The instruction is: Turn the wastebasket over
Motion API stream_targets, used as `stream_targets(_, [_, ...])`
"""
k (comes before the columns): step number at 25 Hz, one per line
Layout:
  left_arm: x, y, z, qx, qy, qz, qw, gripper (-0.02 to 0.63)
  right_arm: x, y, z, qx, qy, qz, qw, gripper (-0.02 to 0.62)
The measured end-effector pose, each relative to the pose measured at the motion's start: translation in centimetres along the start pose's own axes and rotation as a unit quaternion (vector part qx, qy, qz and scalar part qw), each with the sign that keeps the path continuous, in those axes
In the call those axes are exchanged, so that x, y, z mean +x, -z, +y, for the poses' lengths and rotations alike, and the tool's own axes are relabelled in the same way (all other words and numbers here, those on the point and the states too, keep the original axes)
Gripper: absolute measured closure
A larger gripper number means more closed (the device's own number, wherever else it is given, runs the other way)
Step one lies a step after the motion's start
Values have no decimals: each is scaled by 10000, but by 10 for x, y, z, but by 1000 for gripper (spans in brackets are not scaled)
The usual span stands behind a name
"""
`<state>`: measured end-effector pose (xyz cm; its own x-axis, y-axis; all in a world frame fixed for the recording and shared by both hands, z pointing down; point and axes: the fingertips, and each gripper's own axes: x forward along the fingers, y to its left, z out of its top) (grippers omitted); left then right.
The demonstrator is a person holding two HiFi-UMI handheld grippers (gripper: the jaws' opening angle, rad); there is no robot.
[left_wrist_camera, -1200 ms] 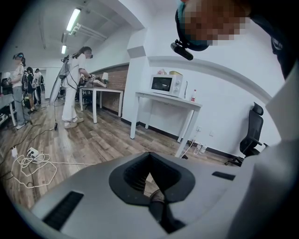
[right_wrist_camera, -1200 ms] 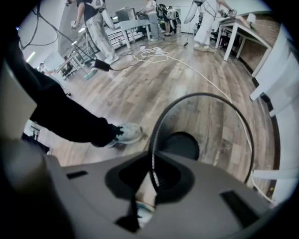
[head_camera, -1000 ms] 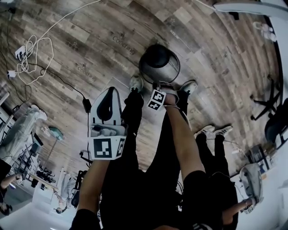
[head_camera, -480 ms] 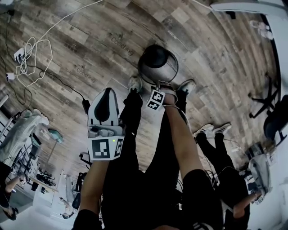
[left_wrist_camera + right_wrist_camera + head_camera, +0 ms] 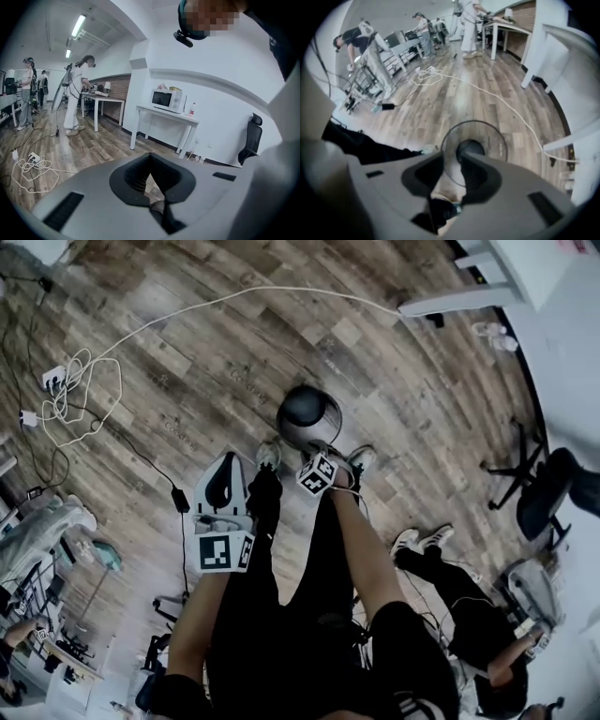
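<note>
1. The wastebasket (image 5: 307, 418) stands on the wooden floor (image 5: 187, 334), just ahead of the person's two shoes (image 5: 269, 454).
2. In the head view it shows a dark round end facing up, with silvery mesh sides below it.
3. In the right gripper view the wastebasket (image 5: 471, 149) appears as a thin wire ring around a smaller dark disc. I cannot tell for certain whether the open end or the base is on top.
4. The right gripper (image 5: 321, 460) points steeply down over the near side of the wastebasket.
5. In its own view the right gripper (image 5: 450, 161) has its jaws apart and closing. Nothing is between them. Only floor and the wastebasket show through the gap, and the pads are clear of the wastebasket.
6. The left gripper (image 5: 228, 457) is held off to the left of the wastebasket, beside the person's left leg and apart from it.
7. In its own view the left gripper (image 5: 150, 157) has its jaw tips together. It grips nothing, and only a sliver of floor shows behind them.
8. A long white cable (image 5: 234, 301) runs across the floor beyond the wastebasket. A loose coil of cable (image 5: 70, 381) lies at the far left.
9. The left gripper view looks across the room to a white bench (image 5: 166, 115) carrying a microwave (image 5: 163, 99).
10. Another person (image 5: 450, 587) sits low at the right of the head view.
</note>
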<state>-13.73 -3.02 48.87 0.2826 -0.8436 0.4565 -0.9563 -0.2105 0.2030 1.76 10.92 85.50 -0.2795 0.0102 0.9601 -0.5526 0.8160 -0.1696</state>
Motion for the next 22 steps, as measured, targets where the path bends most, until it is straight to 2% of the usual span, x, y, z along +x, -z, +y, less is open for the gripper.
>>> stream_targets(5, [-17, -48, -21, 103, 99, -285, 9995, 572, -74, -34, -36, 936, 295, -448, 9942, 525])
stream_targets(9, [-41, -87, -43, 202, 276, -418, 9985, 572, -131, -45, -40, 1680, 423, -697, 9824, 557])
stream_targets(11, [-52, -101, -48, 277, 319, -351, 9985, 572, -161, -55, -41, 2203, 447, -933, 9699, 562])
stream_targets(15, [-72, -131, -57, 409, 433, -317, 9977, 573, -224, -78, -52, 3113, 571, -1561, 9357, 563])
stream_targets(18, [-91, -149, -67, 447, 492, -422, 9969, 572, -271, -85, -59, 3486, 793, -1923, 9139, 563])
stream_targets(22, [-120, -189, -85, 427, 514, -797, 9946, 572, -351, -107, -65, 3587, 1097, -2681, 8874, 563])
